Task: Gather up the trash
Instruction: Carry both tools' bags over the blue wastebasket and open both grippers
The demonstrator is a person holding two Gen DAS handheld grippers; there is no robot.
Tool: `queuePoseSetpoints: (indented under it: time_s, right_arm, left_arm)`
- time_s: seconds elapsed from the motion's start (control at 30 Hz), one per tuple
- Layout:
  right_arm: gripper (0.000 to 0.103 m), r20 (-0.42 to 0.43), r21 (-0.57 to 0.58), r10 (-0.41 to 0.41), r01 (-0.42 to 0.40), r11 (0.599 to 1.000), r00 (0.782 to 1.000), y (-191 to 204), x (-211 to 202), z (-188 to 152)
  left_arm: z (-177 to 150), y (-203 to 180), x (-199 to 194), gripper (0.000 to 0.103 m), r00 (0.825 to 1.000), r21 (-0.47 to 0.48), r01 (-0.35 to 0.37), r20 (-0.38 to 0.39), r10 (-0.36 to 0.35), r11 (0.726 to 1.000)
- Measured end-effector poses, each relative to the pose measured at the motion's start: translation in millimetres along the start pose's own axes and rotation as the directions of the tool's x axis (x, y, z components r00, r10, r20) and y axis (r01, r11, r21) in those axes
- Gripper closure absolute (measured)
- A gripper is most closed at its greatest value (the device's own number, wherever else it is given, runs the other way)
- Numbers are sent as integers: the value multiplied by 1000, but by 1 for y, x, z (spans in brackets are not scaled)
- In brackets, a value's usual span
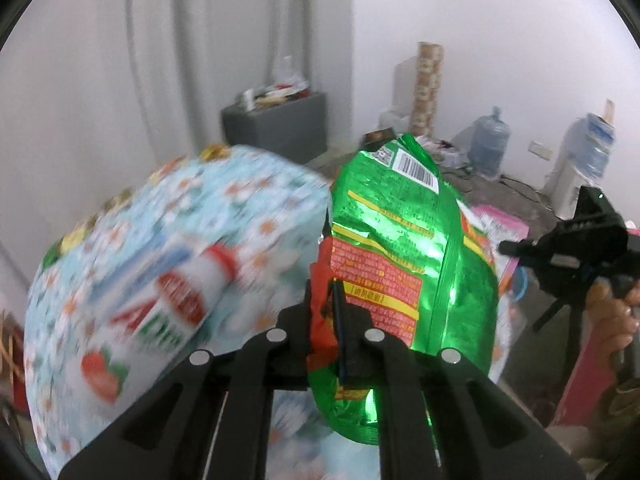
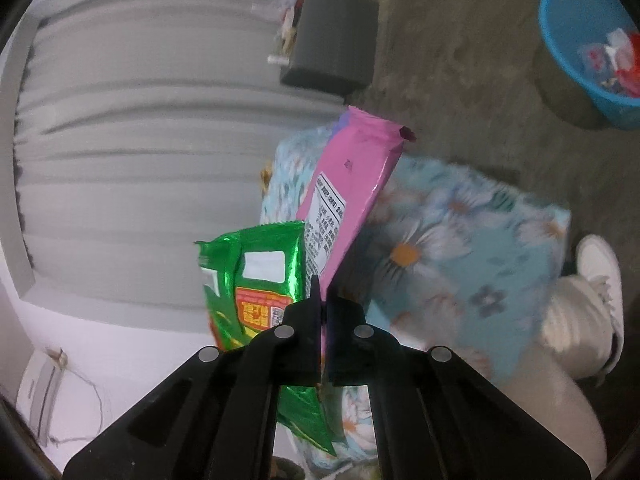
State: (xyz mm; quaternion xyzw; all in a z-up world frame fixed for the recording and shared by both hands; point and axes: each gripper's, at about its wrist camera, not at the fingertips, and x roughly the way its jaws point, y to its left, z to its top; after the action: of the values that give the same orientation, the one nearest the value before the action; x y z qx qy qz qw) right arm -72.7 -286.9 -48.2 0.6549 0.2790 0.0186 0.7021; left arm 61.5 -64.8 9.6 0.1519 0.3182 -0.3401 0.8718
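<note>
Green snack bag (image 1: 400,248) fills centre frame in the left wrist view, its red torn edge pinched tight in the left hand-held gripper (image 1: 334,320). Over on the right wrist view, the right hand-held gripper (image 2: 323,320) clamps a pink wrapper (image 2: 352,184) above the floral-covered surface (image 2: 460,248); blue bin (image 2: 560,40) sits upper right.

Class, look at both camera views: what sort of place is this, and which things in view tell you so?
Probably a bare room at home: a rough concrete floor, pale curtains, water jugs against the wall, and a blue trash basket.
</note>
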Motion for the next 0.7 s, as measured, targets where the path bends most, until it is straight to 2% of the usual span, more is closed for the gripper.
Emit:
queuePoseSetpoints:
  time_s: [0.13, 0.27, 0.5, 0.7]
  right_arm:
    - [103, 84, 34, 16, -19, 999, 996, -17, -31, 13]
    - [103, 160, 83, 20, -34, 996, 987, -39, -57, 25]
    - [103, 287, 188, -10, -46, 981, 958, -90, -100, 57]
    - [103, 360, 297, -64, -49, 954, 931, -142, -114, 89]
  left_arm:
    - [31, -35, 18, 96, 997, 81, 78, 14, -79, 994]
    - [60, -77, 46, 96, 985, 146, 170, -6, -171, 975]
    - [103, -161, 119, 96, 941, 202, 334, -124, -314, 921]
    - [122, -223, 189, 96, 905, 210, 399, -246, -347, 893]
